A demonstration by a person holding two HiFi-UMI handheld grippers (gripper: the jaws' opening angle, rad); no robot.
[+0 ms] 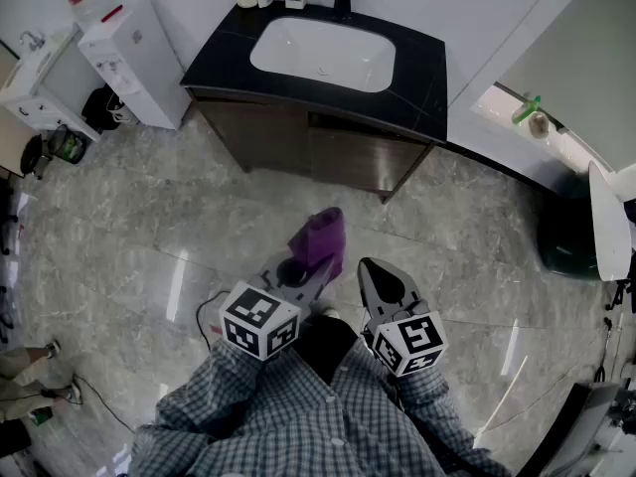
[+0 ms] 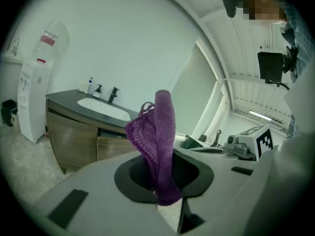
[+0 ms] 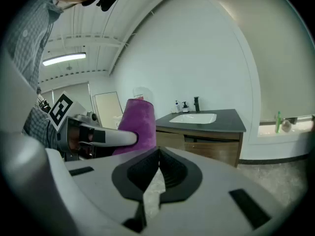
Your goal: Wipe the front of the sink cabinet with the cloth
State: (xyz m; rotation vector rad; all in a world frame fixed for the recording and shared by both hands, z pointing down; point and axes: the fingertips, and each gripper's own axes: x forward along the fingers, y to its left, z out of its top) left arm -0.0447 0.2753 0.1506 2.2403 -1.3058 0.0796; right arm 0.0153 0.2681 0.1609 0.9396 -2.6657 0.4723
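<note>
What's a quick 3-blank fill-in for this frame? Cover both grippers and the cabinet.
1. The left gripper is shut on a ____ cloth.
2. The right gripper, jaws together, holds ____.
3. The sink cabinet carries a ____ countertop around a white basin.

Missing words: purple; nothing; black.

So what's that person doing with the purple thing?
A person stands facing the sink cabinet, a gripper in each hand. The left gripper is clamped on a purple cloth. The right gripper is shut with nothing in it. The cloth is apart from the cabinet, so no wiping yet.
</note>
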